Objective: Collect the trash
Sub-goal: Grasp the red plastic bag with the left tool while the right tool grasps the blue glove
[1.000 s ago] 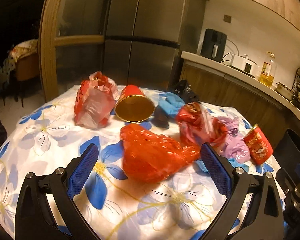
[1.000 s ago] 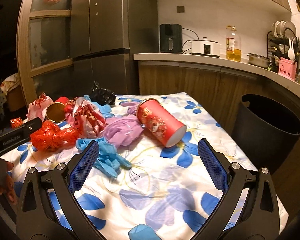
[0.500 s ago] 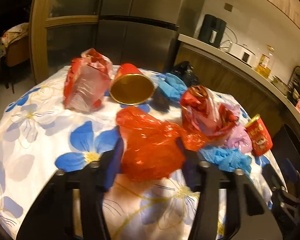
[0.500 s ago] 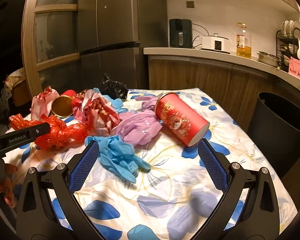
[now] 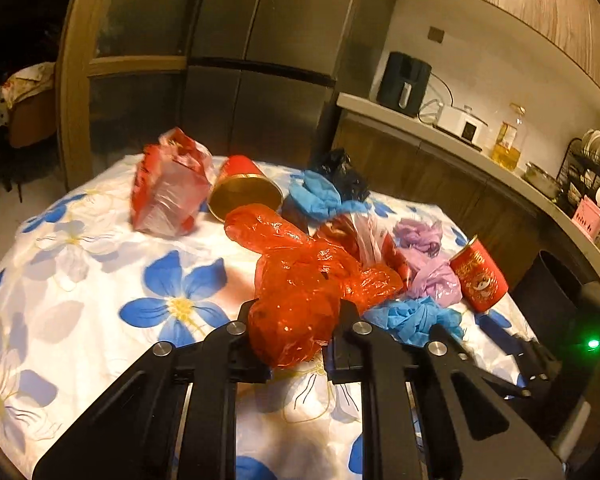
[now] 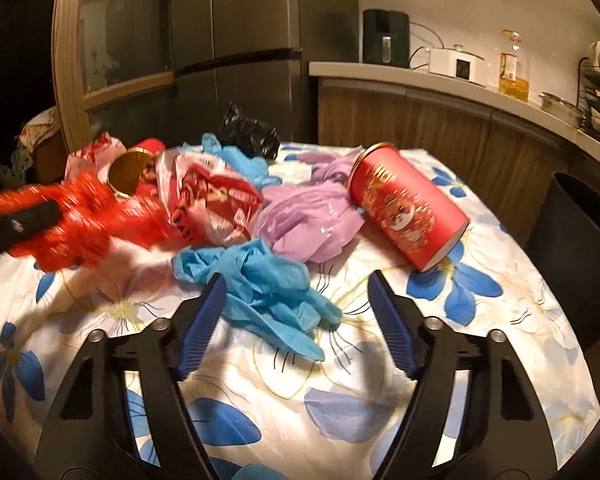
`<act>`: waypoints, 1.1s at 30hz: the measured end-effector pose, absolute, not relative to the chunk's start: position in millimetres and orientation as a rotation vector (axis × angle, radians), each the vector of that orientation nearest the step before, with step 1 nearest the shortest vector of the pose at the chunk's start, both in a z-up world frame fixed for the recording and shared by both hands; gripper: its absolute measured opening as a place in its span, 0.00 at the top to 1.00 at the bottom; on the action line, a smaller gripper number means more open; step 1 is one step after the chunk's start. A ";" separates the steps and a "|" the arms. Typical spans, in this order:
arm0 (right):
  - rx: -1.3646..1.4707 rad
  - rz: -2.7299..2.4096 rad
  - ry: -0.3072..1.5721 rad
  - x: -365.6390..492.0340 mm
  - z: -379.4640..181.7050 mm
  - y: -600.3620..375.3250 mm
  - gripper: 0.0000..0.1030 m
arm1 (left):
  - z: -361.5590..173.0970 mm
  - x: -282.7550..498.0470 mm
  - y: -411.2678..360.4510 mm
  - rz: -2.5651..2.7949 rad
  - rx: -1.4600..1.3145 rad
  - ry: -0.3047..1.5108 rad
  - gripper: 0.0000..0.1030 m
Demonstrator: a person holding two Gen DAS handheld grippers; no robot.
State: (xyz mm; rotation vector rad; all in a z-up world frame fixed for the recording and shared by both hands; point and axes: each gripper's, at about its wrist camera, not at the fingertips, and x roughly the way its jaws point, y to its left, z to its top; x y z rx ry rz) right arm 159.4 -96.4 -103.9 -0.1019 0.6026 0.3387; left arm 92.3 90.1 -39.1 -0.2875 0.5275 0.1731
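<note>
Two grippers work the table at once. The left gripper (image 5: 296,316) is closing, pads pinching the crinkly red bag (image 5: 300,300), which bulges between them over the floral cloth (image 5: 100,280). The right gripper (image 6: 296,316) is also closing, straddling limp blue gloves (image 6: 260,284) without pressing yet. A rigid red can (image 6: 408,220) lies tipped nearby; the dark bin (image 6: 580,248) waits beside the table.

1. A tablecloth (image 6: 500,360) with blue flowers covers the table
2. A dark fridge (image 5: 260,60) stands behind it, beside a glazed wooden door (image 5: 132,64)
3. On the counter (image 6: 440,80) stand a black appliance (image 6: 385,38), a white cooker (image 6: 456,62) and an oil bottle (image 6: 514,68)
4. A dish rack (image 5: 592,168) sits at the counter's right end
</note>
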 end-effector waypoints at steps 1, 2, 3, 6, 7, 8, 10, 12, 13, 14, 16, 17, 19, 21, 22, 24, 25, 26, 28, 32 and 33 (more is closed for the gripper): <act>-0.106 0.343 0.609 159.9 -105.5 -95.1 0.40 | -37.3 90.0 90.5 0.181 -0.285 0.520 0.82; -0.113 0.351 0.617 161.0 -107.6 -93.5 0.44 | -36.0 88.4 90.9 0.186 -0.282 0.515 0.82; -0.116 0.354 0.623 161.4 -109.1 -92.3 0.46 | -34.8 87.3 91.4 0.186 -0.282 0.511 0.82; -0.121 0.366 0.640 163.2 -112.1 -90.7 0.57 | -32.8 85.6 90.9 0.186 -0.280 0.510 0.82; -0.123 0.372 0.645 163.1 -113.1 -89.6 0.64 | -32.5 85.1 90.2 0.185 -0.278 0.510 0.82; -0.124 0.379 0.648 163.1 -113.7 -89.2 0.71 | -32.1 85.1 89.8 0.184 -0.278 0.510 0.82; -0.125 0.389 0.650 163.5 -113.6 -88.7 0.84 | -31.0 84.6 88.1 0.181 -0.275 0.510 0.82; -0.123 0.400 0.647 162.2 -113.0 -88.8 0.93 | -29.7 84.1 86.6 0.180 -0.270 0.508 0.82; -0.121 0.407 0.643 161.0 -112.3 -89.2 0.96 | -29.0 83.5 85.8 0.181 -0.268 0.507 0.82; -0.118 0.412 0.636 159.4 -110.9 -90.0 0.97 | -28.2 83.2 85.3 0.181 -0.266 0.504 0.82; -0.106 0.416 0.616 154.8 -106.7 -93.5 0.98 | -26.5 81.7 83.4 0.182 -0.259 0.502 0.82; -0.096 0.416 0.605 152.0 -103.6 -96.1 0.98 | -25.7 80.4 82.0 0.183 -0.256 0.500 0.82; -0.083 0.416 0.582 147.3 -97.3 -101.0 0.98 | -24.0 78.4 80.2 0.184 -0.253 0.495 0.82; -0.068 0.420 0.561 140.9 -89.4 -107.5 0.99 | -20.8 76.4 77.6 0.181 -0.249 0.487 0.82; -0.060 0.421 0.552 138.4 -85.1 -110.6 0.99 | -19.6 75.8 75.9 0.179 -0.246 0.484 0.82; -0.043 0.425 0.529 133.3 -75.0 -118.6 0.99 | -16.8 73.8 70.7 0.175 -0.237 0.477 0.82; -0.038 0.426 0.520 131.1 -70.9 -121.5 0.99 | -15.4 73.2 68.6 0.172 -0.235 0.475 0.82; -0.029 0.428 0.509 128.1 -65.8 -126.5 0.99 | -13.9 72.8 66.0 0.168 -0.233 0.472 0.82; -0.016 0.425 0.491 123.4 -58.2 -132.5 0.99 | -11.4 71.6 60.9 0.162 -0.228 0.466 0.83; 0.008 0.415 0.455 113.5 -43.7 -151.6 0.99 | -5.4 70.9 47.7 0.140 -0.215 0.454 0.83; 0.011 0.409 0.448 111.9 -41.3 -155.1 0.99 | -4.1 71.0 44.7 0.133 -0.210 0.451 0.83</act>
